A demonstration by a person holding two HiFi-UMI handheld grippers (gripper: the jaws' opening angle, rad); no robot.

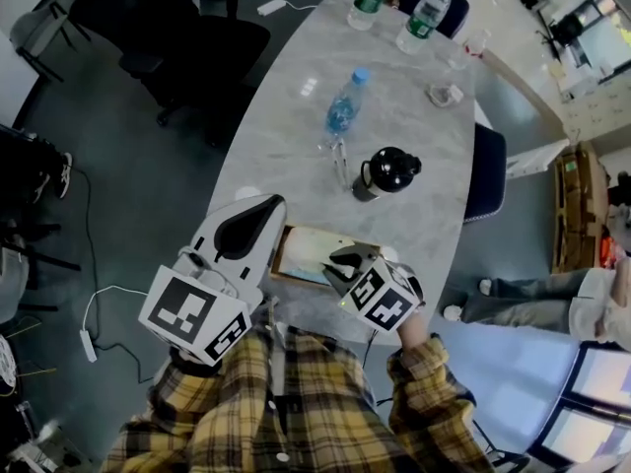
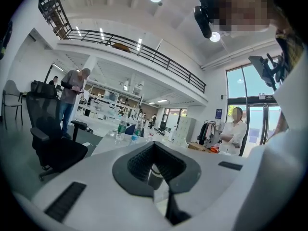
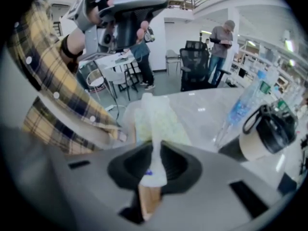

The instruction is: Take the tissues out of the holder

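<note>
- The tissue (image 3: 153, 148) I'm after stands up out of the wooden holder (image 1: 288, 254) at the near edge of the surface (image 1: 296, 116). The right gripper (image 3: 153, 170) has its fingers pinching that sheet.
- I judge the sheet light, soft and easy to tear. I'd hold the bunched part, not a thin corner, and draw straight up.
- The holder looks light too; I reckon it may lift with the sheet.
- My left gripper (image 2: 154, 172) hangs level just left of the holder. Its fingers are slightly spread with nothing between them, so it could steady the box.
- A black-lidded mug (image 1: 386, 172) stands near the holder's far right corner, and a water bottle (image 1: 345, 106) sits farther off. The room above looks open.
- The near edge is close, so I'd avoid dragging the holder toward me.
</note>
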